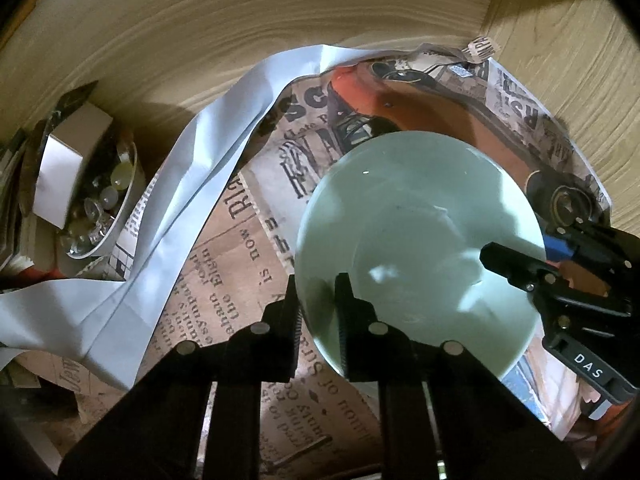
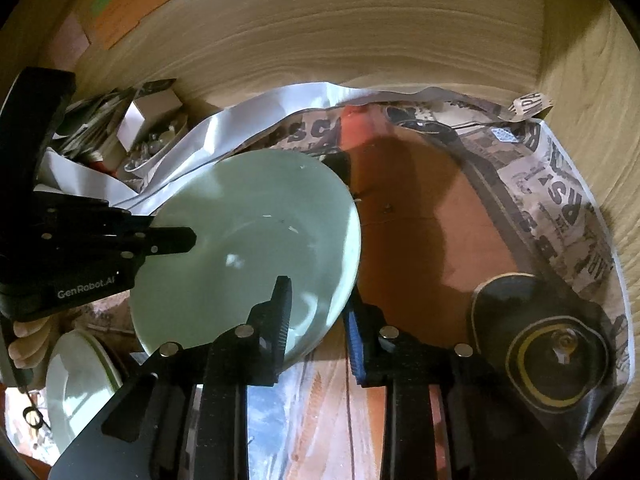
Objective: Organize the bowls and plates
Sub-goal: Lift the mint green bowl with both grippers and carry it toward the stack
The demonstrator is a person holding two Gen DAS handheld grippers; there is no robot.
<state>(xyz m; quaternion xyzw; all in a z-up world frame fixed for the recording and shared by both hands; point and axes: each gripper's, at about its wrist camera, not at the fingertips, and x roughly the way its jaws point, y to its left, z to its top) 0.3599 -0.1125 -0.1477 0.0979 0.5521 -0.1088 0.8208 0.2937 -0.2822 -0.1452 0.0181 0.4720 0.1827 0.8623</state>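
Observation:
A pale green bowl point(image 1: 416, 248) sits tilted over printed newspaper inside a wooden cabinet. It also shows in the right wrist view point(image 2: 256, 240). My left gripper point(image 1: 318, 312) is shut on the bowl's left rim, one finger inside and one outside. My right gripper point(image 2: 318, 312) is shut on the opposite rim, one finger inside and the blue-padded finger outside. In the left wrist view the right gripper point(image 1: 516, 264) reaches in from the right. In the right wrist view the left gripper point(image 2: 176, 240) reaches in from the left. A second pale plate point(image 2: 76, 384) lies at the lower left.
Newspaper point(image 1: 224, 280) lines the cabinet floor, with a white paper strip point(image 1: 172, 216) draped across it. A small dish of glass bits and a white box point(image 1: 92, 192) stands at the left. Wooden walls point(image 1: 280, 12) close the back and right. A printed wheel picture point(image 2: 556, 356) lies at the right.

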